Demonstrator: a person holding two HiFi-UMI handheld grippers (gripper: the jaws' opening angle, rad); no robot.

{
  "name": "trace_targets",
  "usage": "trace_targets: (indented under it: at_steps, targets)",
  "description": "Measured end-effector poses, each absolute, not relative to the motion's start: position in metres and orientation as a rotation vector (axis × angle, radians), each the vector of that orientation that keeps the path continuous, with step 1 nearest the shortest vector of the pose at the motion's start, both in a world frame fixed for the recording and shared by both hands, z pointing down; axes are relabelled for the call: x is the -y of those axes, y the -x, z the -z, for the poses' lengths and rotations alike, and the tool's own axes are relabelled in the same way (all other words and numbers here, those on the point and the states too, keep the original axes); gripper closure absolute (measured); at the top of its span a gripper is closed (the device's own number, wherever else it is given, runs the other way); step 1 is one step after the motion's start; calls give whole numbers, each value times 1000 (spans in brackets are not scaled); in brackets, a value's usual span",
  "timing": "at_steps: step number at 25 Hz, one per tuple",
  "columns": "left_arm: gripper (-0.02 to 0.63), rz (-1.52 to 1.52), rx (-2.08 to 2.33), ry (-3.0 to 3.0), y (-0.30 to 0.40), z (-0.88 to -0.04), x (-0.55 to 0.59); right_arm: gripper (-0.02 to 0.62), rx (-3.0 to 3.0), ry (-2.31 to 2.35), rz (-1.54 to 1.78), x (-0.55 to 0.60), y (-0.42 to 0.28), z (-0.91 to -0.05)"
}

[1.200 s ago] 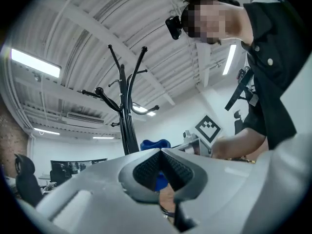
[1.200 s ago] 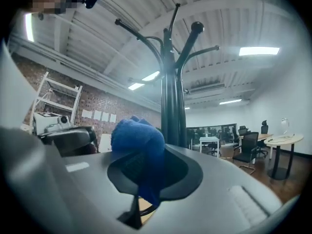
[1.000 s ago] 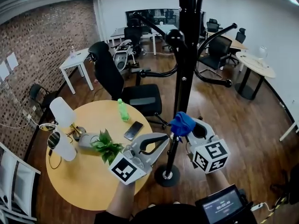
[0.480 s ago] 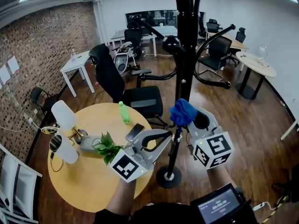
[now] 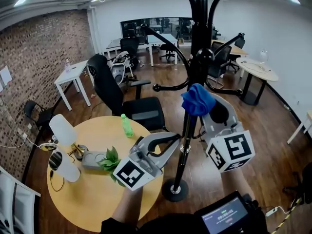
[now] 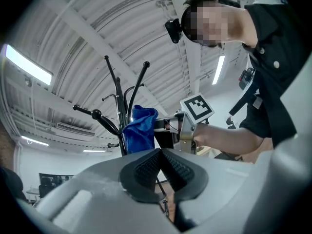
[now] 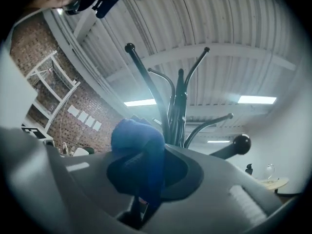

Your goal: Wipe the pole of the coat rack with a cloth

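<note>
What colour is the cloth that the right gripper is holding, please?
Plain deep blue; the cloth shows best in the head view.

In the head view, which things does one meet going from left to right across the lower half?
White table lamp, small green leafy plant, left tool, black metal coat rack pole, right tool with blue cloth.

We see a deep blue cloth [image 5: 198,99] against the glossy black pole [image 5: 186,126]. The left gripper [image 5: 171,140] and right gripper [image 5: 201,107] are pale grey, and their cubes [image 5: 230,151] carry black-and-white square markers. Left of the pole, the table [image 5: 92,194] is honey yellow, the bottle [image 5: 126,126] and plant [image 5: 109,161] are green, and the wall [image 5: 34,67] is red-brown brick.
</note>
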State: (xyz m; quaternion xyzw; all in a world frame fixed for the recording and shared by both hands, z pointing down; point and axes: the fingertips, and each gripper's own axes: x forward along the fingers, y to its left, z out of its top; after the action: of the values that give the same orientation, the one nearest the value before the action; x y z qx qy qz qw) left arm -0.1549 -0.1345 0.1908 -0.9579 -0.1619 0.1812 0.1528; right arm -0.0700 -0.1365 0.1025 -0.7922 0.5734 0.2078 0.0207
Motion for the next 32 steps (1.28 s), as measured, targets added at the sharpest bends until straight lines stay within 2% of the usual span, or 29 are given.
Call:
trace_targets:
  at_steps: [4,9,18,21,32]
  targets:
    - [603,-522,456,2746,158,-191,142,548,-1724,2545,-622,146,55,-114]
    - [603,-491,457,2755,158,-202,146,548,-1802,2700,-555,163,51,-179]
    - [603,-418,476,2808,150,-235,150,548,-2037,2671,134,172,48,-348]
    - [603,-397,496,2823,147,-245,147,548,-2078,2701,270,171,48,-386]
    - [603,-361,484,2857,151,-260,144,549,-2249,2401,543,149,96,-395]
